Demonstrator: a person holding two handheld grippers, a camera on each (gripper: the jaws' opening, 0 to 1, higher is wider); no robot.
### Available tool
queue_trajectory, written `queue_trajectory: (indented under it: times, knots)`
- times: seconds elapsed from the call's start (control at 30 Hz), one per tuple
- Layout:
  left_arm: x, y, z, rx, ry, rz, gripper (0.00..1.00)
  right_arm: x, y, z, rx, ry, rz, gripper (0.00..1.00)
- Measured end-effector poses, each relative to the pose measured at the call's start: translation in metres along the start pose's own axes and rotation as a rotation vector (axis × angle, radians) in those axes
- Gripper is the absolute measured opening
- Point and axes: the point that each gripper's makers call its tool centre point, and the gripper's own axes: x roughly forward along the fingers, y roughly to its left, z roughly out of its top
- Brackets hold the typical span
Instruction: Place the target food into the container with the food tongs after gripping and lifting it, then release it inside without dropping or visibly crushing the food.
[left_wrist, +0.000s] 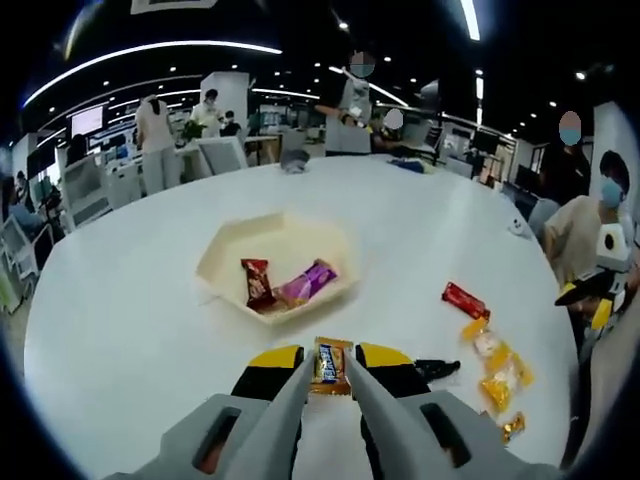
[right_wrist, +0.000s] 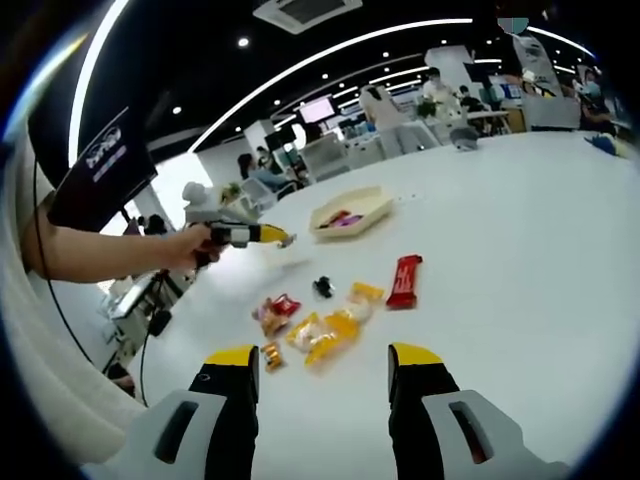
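A small orange and blue snack packet (left_wrist: 329, 364) sits between the yellow tips of my left gripper (left_wrist: 330, 358), which is shut on it just short of the cream hexagonal container (left_wrist: 225, 250). Inside the container lie a red packet (left_wrist: 257, 281) and a purple packet (left_wrist: 306, 284). In the right gripper view a hand holds the left gripper (right_wrist: 262, 235) above the table, left of the container (right_wrist: 372, 205). My right gripper (right_wrist: 323, 360) stands open over the table, with nothing between its jaws.
Loose snacks lie on the white round table (left_wrist: 130, 300): a red bar (left_wrist: 465, 300) (right_wrist: 405, 279), yellow packets (left_wrist: 500, 368) (right_wrist: 330, 330), a red and yellow packet (right_wrist: 276, 310), and a small black object (left_wrist: 437, 368) (right_wrist: 322, 287). People sit and stand around the far edge.
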Motion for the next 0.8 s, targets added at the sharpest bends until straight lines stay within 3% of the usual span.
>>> queue_trajectory:
  times: [0.5,0.8]
  knots:
    - [0.007,-0.016,0.023,-0.003,-0.032,-0.009,0.18,-0.013,0.0,-0.004,0.01,-0.015,-0.003,0.53]
    - [0.017,-0.015,0.037,-0.022,-0.058,0.0,0.19,-0.029,-0.008,-0.007,0.02,-0.027,-0.03,0.52]
